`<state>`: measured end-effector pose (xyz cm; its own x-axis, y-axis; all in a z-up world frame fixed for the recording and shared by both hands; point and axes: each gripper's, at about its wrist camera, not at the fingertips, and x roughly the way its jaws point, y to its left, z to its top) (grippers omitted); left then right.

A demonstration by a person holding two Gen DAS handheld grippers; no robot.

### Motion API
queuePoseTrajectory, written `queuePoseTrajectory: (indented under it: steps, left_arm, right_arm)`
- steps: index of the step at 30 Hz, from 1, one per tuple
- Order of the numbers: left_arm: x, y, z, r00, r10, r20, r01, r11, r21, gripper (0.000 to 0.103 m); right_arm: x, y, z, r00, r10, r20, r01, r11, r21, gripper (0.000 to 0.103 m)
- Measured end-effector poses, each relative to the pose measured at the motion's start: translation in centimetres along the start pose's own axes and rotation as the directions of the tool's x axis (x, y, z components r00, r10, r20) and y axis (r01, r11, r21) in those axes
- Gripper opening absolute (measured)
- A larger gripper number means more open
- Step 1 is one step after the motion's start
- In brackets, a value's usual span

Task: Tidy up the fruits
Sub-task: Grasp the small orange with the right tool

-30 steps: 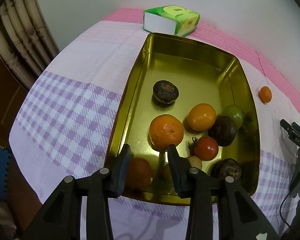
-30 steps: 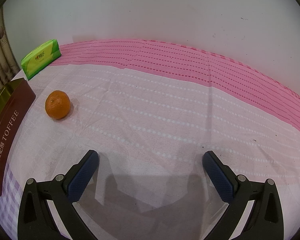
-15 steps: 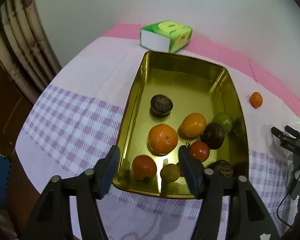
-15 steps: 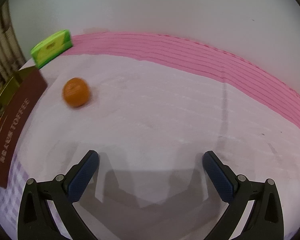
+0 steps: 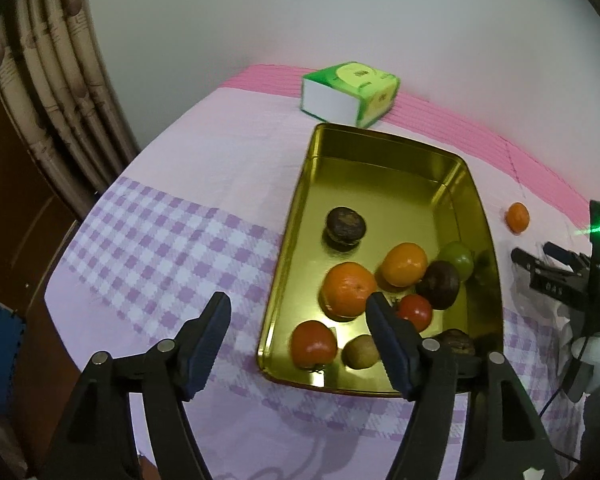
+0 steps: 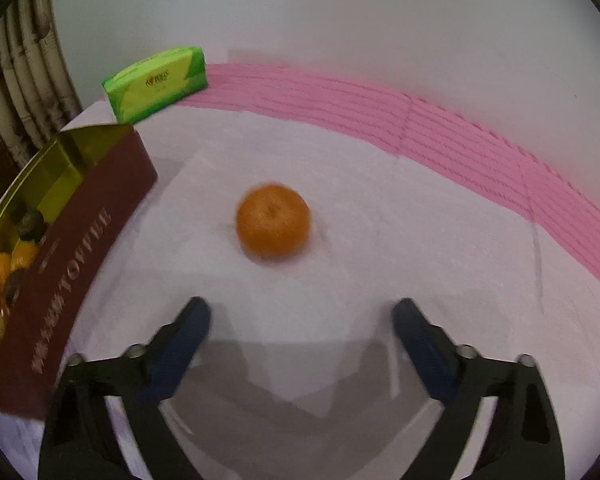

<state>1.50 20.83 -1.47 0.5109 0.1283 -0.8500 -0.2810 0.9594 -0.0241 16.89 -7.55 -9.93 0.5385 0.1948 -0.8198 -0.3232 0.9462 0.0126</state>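
The gold tin (image 5: 384, 168) sits on the cloth-covered worktop (image 5: 204, 184) as the collecting place: oranges, tomatoes, a green fruit and several dark ones lie bunched toward its near end, so most of the sorting looks done. One loose orange (image 6: 273, 221) rests alone on the cloth, well apart from the tin's maroon side; from the left camera it is a small dot beyond the tin's right wall.

The left claw (image 5: 298, 334) hangs above the tin's near corner, its jaws spread and pinching nothing. They have just been opening, and the tomato (image 5: 313, 344) lies free on the tin floor below, which fits a fruit just let go there.

The right claw (image 6: 302, 320) points down at the loose orange, centred on it but short of it, jaws parted with only bare cloth between the pads. They have just been closing somewhat, probably to trim the gap to the fruit's width, though the blur makes that hard to judge. The tissue pack (image 5: 350, 94) stands behind the tin, out of the way.
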Motion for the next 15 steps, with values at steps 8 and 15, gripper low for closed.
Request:
queuePoseTrajectory:
  steps: [8,15]
  left_arm:
    - [-0.2,1.4,-0.2,0.999,0.035,0.007,-0.035,0.999,-0.034,0.073]
    - [0.0,1.9,-0.4,0.999,0.046,0.004,-0.046,0.998,-0.048,0.077]
  right_arm:
    - [1.1,0.8,2.8,1.000,0.021,0.005,-0.021,1.000,0.010,0.053]
    - [1.1,0.7,2.9,1.000,0.026,0.002,-0.026,1.000,-0.001,0.040]
